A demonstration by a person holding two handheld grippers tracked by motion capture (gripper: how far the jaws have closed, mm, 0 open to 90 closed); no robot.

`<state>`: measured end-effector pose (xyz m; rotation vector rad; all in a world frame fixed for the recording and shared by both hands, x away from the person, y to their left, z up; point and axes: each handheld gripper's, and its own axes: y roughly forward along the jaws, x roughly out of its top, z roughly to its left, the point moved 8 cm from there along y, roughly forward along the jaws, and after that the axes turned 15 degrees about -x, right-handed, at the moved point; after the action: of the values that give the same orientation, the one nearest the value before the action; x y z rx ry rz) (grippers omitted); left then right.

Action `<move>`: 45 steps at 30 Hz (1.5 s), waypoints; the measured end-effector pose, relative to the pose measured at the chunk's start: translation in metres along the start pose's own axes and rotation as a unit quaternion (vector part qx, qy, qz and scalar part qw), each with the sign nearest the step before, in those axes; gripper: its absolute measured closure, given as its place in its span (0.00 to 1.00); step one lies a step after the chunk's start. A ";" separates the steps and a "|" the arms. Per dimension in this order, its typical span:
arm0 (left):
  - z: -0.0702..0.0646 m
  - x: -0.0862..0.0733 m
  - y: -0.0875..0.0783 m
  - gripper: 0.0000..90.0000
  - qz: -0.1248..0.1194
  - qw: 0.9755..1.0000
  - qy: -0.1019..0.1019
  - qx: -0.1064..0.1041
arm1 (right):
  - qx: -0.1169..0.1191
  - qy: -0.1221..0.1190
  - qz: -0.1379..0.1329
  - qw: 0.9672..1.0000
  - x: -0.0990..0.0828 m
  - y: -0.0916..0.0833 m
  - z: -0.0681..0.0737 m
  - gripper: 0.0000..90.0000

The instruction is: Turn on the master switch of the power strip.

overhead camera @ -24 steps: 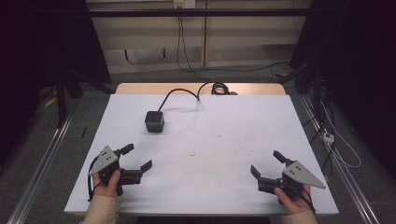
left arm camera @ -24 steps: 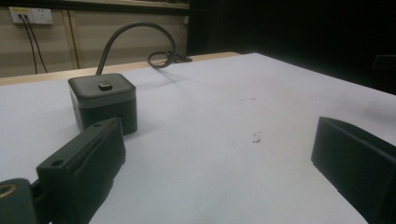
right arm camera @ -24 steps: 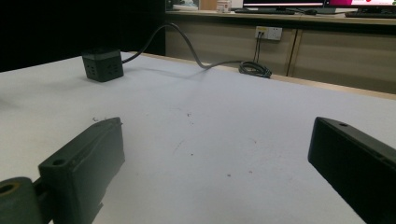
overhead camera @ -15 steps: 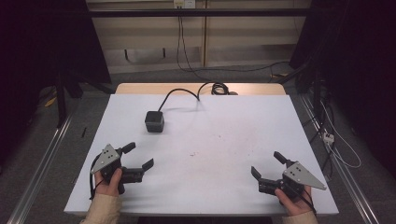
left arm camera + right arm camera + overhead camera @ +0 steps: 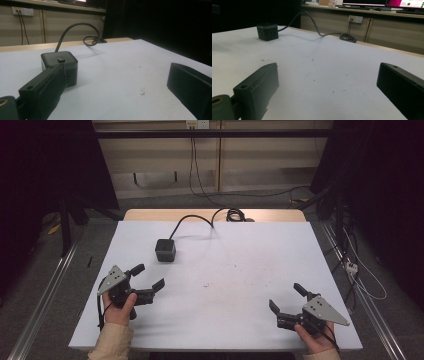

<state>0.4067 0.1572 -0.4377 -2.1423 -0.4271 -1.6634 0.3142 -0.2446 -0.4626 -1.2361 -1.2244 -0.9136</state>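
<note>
Flanking a corded black cube (image 5: 165, 250), both grippers' fingers spread wide, empty.

surface (image 5: 240, 270): matt white sheet, faintly scuffed, bare wood strip at 12 o'clock | power cube (image 5: 165, 250): matt black plastic | fingers (image 5: 257, 91): matt black plastic

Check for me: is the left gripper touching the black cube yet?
Apart. The high view shows bare white table between the left gripper and the cube, which sits farther up the table; both jaws are spread wide with nothing between them.
</note>
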 end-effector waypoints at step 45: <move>0.040 0.019 0.041 0.05 0.041 0.999 -0.020 0.014 | 0.000 0.015 -0.004 1.000 -0.001 -0.009 -0.003 0.04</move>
<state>0.4644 0.1407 -0.4332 -2.1466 -0.3687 -1.5625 0.3062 -0.2493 -0.4617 -1.2149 -1.2070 -0.9352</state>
